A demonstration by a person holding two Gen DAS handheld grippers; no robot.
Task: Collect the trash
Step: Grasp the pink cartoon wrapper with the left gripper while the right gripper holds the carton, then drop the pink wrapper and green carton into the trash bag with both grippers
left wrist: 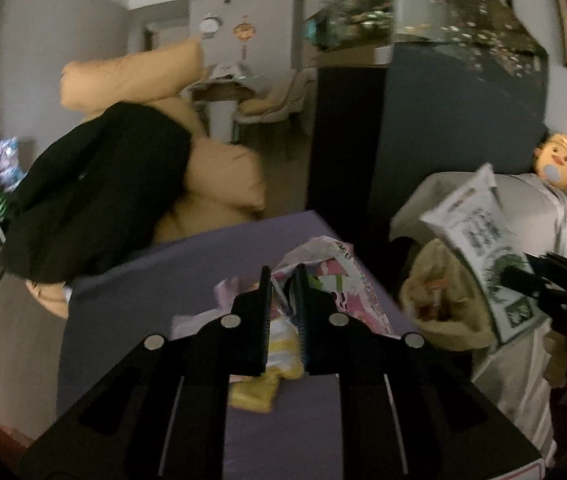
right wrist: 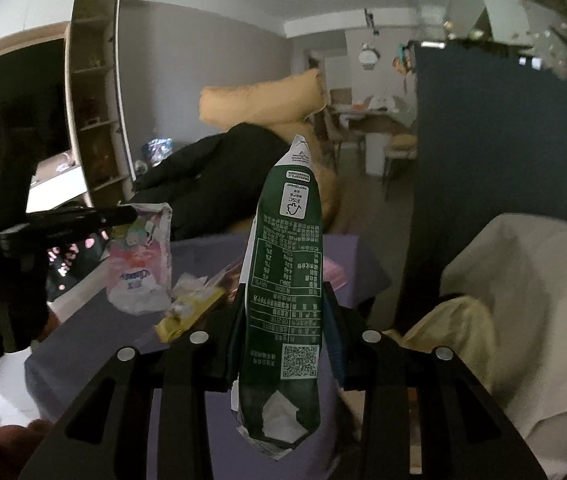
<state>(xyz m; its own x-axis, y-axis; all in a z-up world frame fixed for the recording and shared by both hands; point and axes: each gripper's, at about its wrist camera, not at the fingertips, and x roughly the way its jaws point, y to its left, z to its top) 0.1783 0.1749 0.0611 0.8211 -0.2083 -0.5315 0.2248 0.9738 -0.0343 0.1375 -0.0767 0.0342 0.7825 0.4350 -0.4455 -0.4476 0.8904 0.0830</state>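
Between our right jaws: the green carton (right wrist: 283, 280), flattened, stands upright with its torn end nearest the camera; our right gripper (right wrist: 285, 300) is clamped on its sides.
Same carton from the left wrist: we see its white printed face (left wrist: 479, 240) well off to the right of our left jaws, with the right gripper (left wrist: 523, 280) dark at its lower edge.
Between our left jaws: the pink plastic bag (left wrist: 323, 272); our left gripper (left wrist: 285, 276) is closed on a fold of it, a narrow gap between the pads.
From the right wrist: the pink bag (right wrist: 139, 264) hangs from the left gripper (right wrist: 123, 216), out to the left of our right jaws.
Below both pairs of jaws: the purple table (left wrist: 155, 280).
On the table under the bag: a yellow wrapper (right wrist: 187, 314) with crumpled clear plastic on it.
Beyond our left jaws: a black jacket (left wrist: 95, 192) draped over tan cushions (left wrist: 223, 180).
Right of our right jaws: a cream-covered seat (right wrist: 523, 280).
Far right of left jaws: a doll (left wrist: 559, 156).
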